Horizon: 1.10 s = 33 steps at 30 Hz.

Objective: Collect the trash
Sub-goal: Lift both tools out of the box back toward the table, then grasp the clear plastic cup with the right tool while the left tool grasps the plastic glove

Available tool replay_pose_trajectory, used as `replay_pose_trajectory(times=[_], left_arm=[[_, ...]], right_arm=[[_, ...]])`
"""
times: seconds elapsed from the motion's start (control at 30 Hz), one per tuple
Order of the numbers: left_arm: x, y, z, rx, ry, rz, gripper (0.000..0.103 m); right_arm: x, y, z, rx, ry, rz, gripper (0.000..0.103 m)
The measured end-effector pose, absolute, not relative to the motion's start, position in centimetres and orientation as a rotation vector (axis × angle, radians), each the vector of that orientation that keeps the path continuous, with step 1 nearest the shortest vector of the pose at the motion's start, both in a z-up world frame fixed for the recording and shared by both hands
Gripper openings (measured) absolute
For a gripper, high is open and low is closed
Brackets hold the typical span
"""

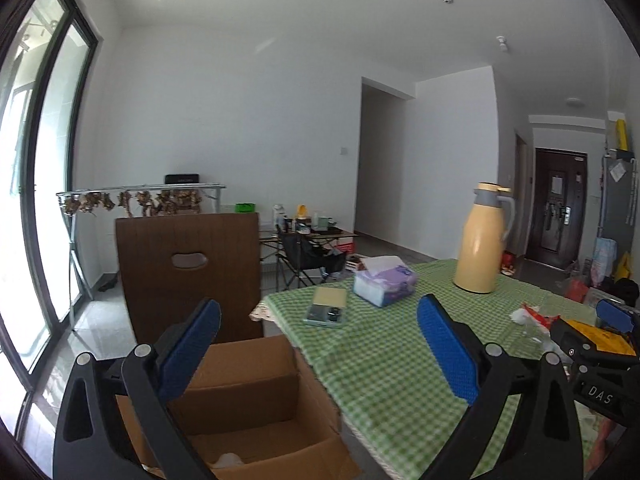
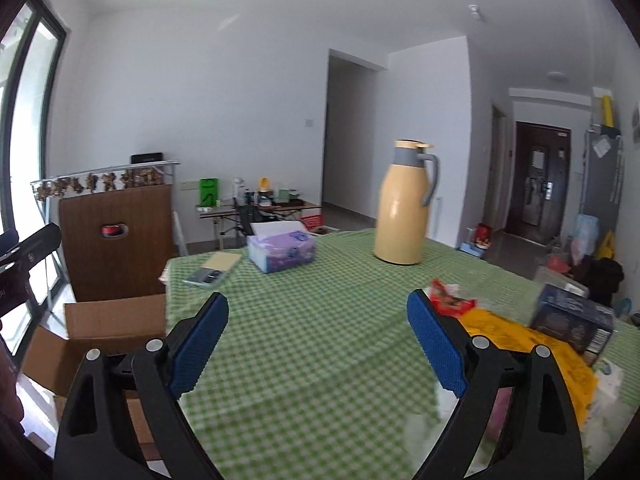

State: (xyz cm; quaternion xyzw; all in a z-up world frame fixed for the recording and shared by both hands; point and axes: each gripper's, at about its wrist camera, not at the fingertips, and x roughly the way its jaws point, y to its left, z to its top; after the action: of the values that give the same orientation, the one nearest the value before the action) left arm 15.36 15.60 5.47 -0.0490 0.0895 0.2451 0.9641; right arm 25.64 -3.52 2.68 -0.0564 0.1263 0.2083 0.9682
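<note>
Both claws spread, empty: left claw [image 1: 318,344] above box [image 1: 256,396]; right claw [image 2: 318,344] over worktop [image 2: 320,320], wrapper [image 2: 452,300] right of it.

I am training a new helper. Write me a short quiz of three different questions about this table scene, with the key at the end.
1. True or false: the right gripper is shut on the red wrapper.
2. Multiple choice: the cardboard box stands (A) on the green checked tablecloth, (B) beside the table, lower than its top, (C) on the brown chair.
3. Fill in: between the phone and the yellow jug lies a purple ____ pack.

Key: 1 false, its fingers are apart and hold nothing; 2 B; 3 tissue.
</note>
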Motion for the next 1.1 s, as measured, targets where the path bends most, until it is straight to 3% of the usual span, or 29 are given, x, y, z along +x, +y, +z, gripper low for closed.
replay_pose_trajectory(times=[0.4,0.7,0.83,0.9,0.97,1.1], left_arm=[[23.2,0.3,2.6,-0.047,0.249,0.052,0.096],[26.1,-3.4,-0.4,-0.044,0.384,-0.048,0.096],[27.6,-4.9,-2.8,0.011,0.528,-0.1,0.096],[28.6,-5.4,-4.1,0.002,0.6,-0.141,0.096],[29.7,-5.9,-5.3,-0.015,0.662,-0.158,0.096],[31.7,-6.8,-7.3,-0.048,0.769,-0.2,0.095]], right_arm=[[24.2,-22.1,1.6,-0.153,0.319,-0.019,0.087],[24.4,-31.3,-0.3,0.087,0.538,-0.068,0.087],[25.5,-32.2,-1.1,0.183,0.6,-0.023,0.087],[26.2,-32.1,-1.7,0.189,0.622,-0.008,0.074],[26.9,-32.2,-2.5,0.201,0.664,0.001,0.052],[27.9,-32.7,-4.1,0.252,0.733,0.021,0.029]])
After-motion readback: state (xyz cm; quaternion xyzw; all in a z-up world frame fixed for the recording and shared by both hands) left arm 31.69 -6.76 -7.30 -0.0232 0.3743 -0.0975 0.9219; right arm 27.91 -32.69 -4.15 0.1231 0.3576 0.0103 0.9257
